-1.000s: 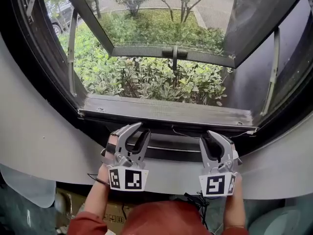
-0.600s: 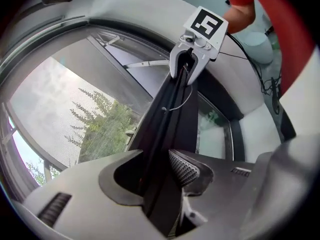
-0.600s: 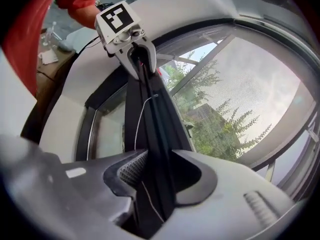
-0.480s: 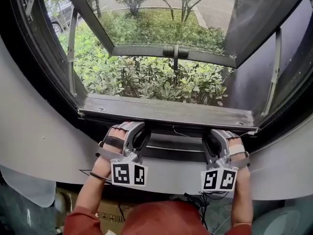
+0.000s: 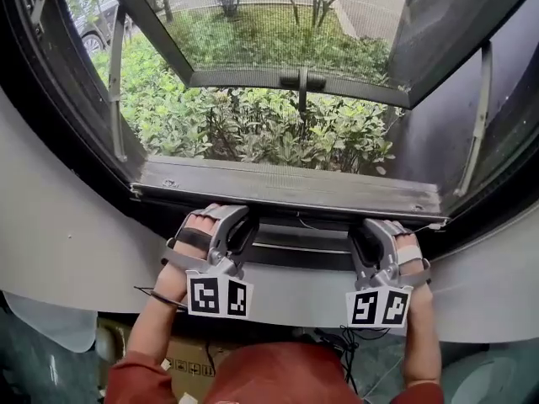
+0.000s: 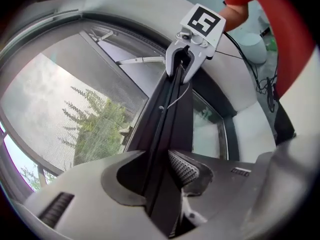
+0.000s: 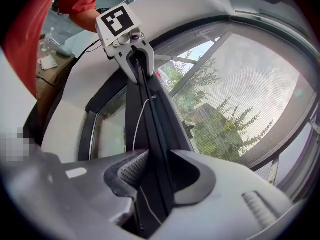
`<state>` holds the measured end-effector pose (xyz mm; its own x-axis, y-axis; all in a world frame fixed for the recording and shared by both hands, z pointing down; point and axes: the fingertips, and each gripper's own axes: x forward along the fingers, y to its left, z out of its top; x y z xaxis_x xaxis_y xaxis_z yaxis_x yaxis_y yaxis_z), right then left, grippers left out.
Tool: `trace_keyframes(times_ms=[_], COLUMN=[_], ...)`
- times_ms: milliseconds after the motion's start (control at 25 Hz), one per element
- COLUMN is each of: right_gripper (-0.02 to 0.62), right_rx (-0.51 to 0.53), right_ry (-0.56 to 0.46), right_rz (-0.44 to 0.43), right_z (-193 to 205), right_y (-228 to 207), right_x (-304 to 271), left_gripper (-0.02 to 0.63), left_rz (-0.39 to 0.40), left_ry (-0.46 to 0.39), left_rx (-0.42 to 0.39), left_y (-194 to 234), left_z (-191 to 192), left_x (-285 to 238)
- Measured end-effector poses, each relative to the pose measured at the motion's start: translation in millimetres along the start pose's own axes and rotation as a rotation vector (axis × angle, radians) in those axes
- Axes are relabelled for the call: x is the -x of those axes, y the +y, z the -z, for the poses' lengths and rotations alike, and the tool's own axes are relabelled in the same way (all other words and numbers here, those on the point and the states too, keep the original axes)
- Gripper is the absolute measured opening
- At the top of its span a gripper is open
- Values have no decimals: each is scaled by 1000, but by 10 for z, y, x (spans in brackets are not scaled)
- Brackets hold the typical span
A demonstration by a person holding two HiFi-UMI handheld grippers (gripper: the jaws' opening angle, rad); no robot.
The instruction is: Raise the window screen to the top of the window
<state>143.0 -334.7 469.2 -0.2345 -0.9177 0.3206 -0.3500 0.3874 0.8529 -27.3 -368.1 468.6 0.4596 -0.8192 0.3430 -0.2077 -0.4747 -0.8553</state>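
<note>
The window screen's dark bottom bar (image 5: 300,244) runs low across the window, just above the white wall. My left gripper (image 5: 239,227) holds its left part and my right gripper (image 5: 367,236) its right part, both lying on their sides. In the left gripper view the bar (image 6: 167,114) passes between the jaws of the left gripper (image 6: 159,170), which have just been closing, and the ribbed pad (image 6: 184,168) presses on it. The right gripper (image 7: 156,168) has also just been closing and clamps the bar (image 7: 145,119) the same way. A thin white cord (image 7: 138,118) lies along the bar.
A grey sill (image 5: 286,188) lies beyond the bar, with green bushes (image 5: 253,129) outside. A window panel with a handle (image 5: 301,80) is swung outward above. Dark frame sides (image 5: 67,99) flank the opening. A cardboard box (image 5: 189,364) stands on the floor below.
Both grippers rolled from upright onto their sides and moved forward, so their jaws now sit over the dark bar. In the last half second they have hardly shifted.
</note>
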Motion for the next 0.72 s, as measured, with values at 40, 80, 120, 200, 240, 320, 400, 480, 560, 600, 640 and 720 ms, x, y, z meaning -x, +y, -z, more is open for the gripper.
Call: trace_keyframes(times_ms=[40,80,120,200,240,320,400,480,560,600,640,720], right_gripper=[134,124,126,126,124,122,114,110,59,51,51,46], right_rx=[-4,-3,1,7,6,2,1,14,37,48,61,94], right_ry=[-4,-3,0,6,7,8,7,4,0,0,2,15], right_rz=[-1,-4,-8,-17,-22,-27,-17,18,70,91,105,122], right_z=[0,1,4,5,1,-18,-44,-74,-114,-133,-148,-166], right_y=[7,14,19,16,9,-14,-67,-163,-275,-323,-362,-421], right_x=[-2,-2,0,7,13,35,70,98,121,133,142,146], left_gripper=[133,133,133,132,132,130,130,112,80,69,55,54], left_rz=[1,5,11,25,29,23,5,-31,-97,-141,-184,-241], left_ry=[-4,-8,-8,-4,-3,-8,-14,-22,-29,-28,-24,-5], left_rx=[-11,-20,-27,-36,-37,-38,-41,-43,-60,-83,-115,-171], left_y=[-7,-17,-25,-29,-24,-2,49,148,266,321,364,421], left_z=[4,7,9,5,1,-11,-36,-73,-105,-119,-133,-156], left_x=[0,4,7,13,20,50,87,116,147,161,170,173])
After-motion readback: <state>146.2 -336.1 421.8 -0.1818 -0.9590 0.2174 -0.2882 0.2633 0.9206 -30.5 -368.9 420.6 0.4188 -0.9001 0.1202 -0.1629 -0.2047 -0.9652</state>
